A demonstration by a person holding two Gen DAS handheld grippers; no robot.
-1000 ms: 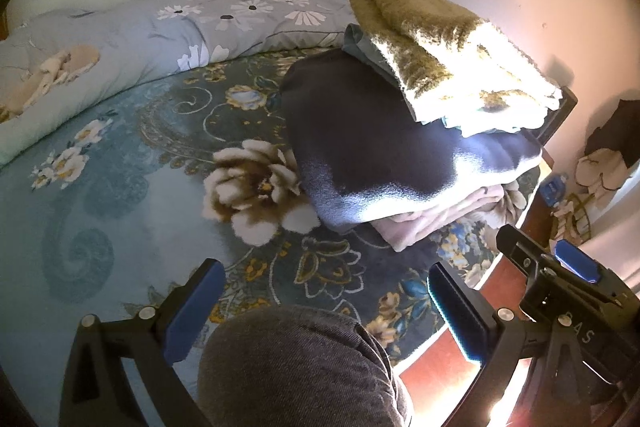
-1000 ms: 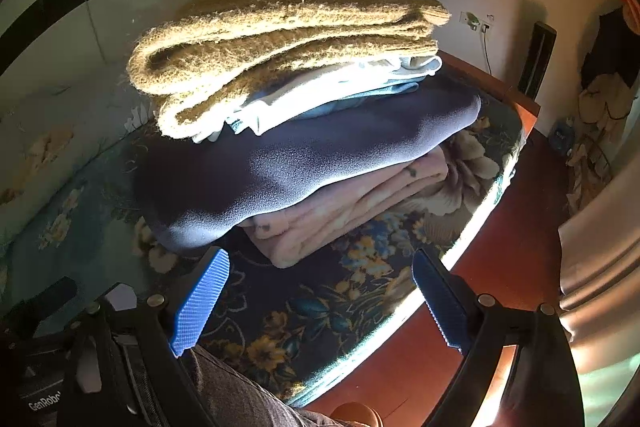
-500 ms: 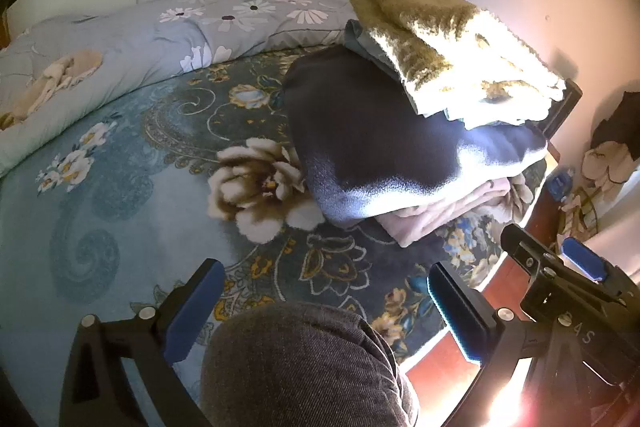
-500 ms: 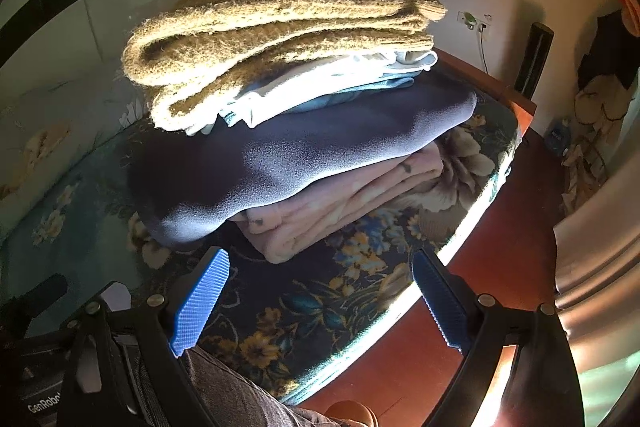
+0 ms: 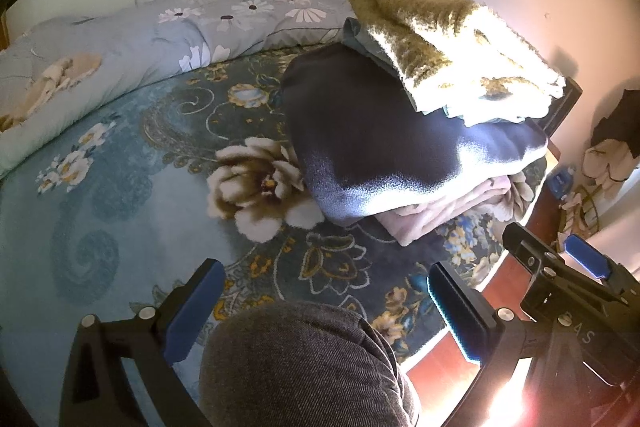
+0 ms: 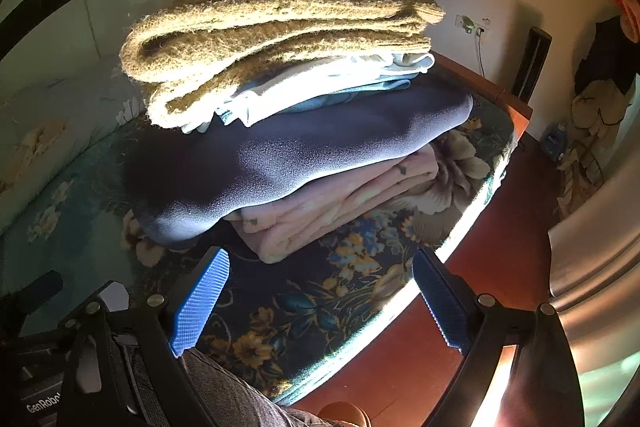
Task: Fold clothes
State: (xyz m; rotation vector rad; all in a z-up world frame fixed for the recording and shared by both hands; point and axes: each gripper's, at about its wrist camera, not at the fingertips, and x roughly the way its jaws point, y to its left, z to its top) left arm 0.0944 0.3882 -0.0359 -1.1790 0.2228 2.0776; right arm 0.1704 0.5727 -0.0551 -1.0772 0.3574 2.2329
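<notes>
Both the left gripper (image 5: 324, 311) and right gripper (image 6: 320, 301) gape wide, empty, off the bed's (image 5: 120, 187) near edge; the folded stack (image 6: 288, 131) sits squared at its far corner, likely finished.

Folded stack (image 6: 288, 131) on bed: tan top, navy mid, pink btm.

A stack of folded clothes (image 5: 404, 147) sat on the bed (image 5: 120, 187), near its right edge. A rolled quilt (image 5: 152, 39) lay behind it along the wall, and both tools, the left tool (image 5: 324, 311) and the right tool (image 6: 320, 301), hung well before the stack.
</notes>
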